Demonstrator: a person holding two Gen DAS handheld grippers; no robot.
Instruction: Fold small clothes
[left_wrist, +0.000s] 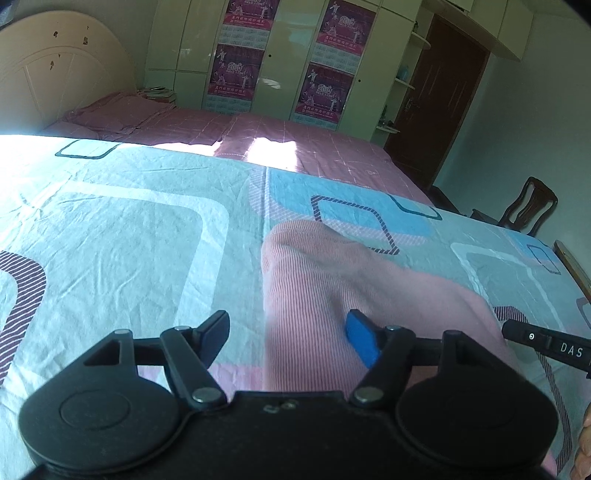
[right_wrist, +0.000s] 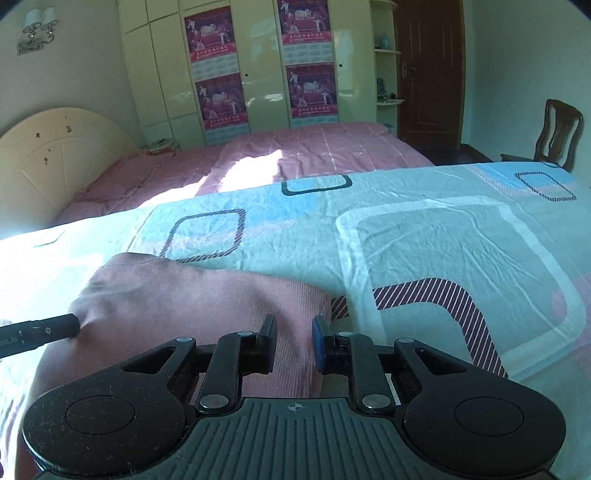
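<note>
Garment: pink, bunched on bed, lower left.
Left gripper: jaws spread over it.
Right gripper: jaws pinching its edge.

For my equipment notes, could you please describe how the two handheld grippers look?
Both the left gripper and the right gripper are black linkage mechanisms with round disc housings and silver pivot pins. Each has one black pad and one blue pad.
</note>
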